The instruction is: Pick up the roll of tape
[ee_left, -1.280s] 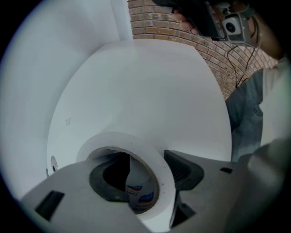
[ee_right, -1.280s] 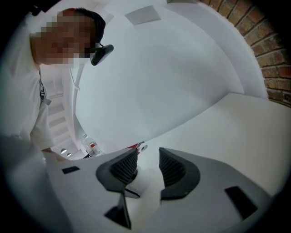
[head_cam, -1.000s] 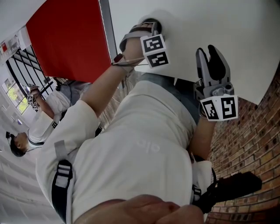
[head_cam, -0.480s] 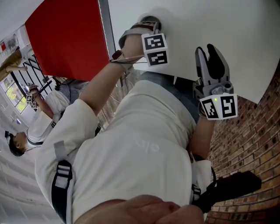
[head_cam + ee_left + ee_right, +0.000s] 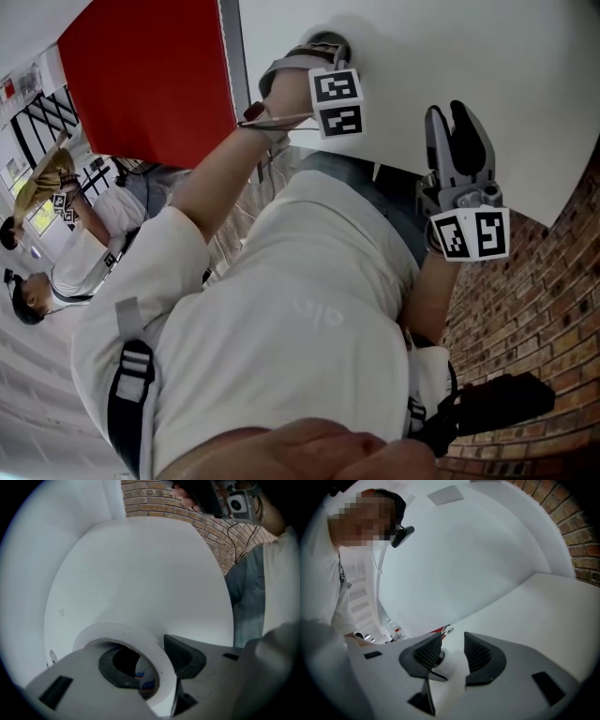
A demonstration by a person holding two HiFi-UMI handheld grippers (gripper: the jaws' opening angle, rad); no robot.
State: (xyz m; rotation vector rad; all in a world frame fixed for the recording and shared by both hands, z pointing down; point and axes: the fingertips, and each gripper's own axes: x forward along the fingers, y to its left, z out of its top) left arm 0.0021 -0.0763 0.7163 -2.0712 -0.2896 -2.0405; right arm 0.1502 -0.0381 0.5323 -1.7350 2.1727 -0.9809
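A white worktop [image 5: 422,56] filled the upper part of the head view, with a red panel [image 5: 150,84] beside its left edge and brickwork [image 5: 534,309] showing below its near edge. The person [image 5: 281,319], in a white shirt, stood against that near edge with an arm reaching out on each side. The right claw [image 5: 452,644] hovered roughly level over the worktop's near edge, its jaws a little apart with nothing between them. The left claw [image 5: 154,660] pointed straight down near the worktop's left edge. Its jaws had just been closing: one sat inside the core and the other outside, pinching the wall of the roll of tape [image 5: 122,634], which lay flat on the worktop.
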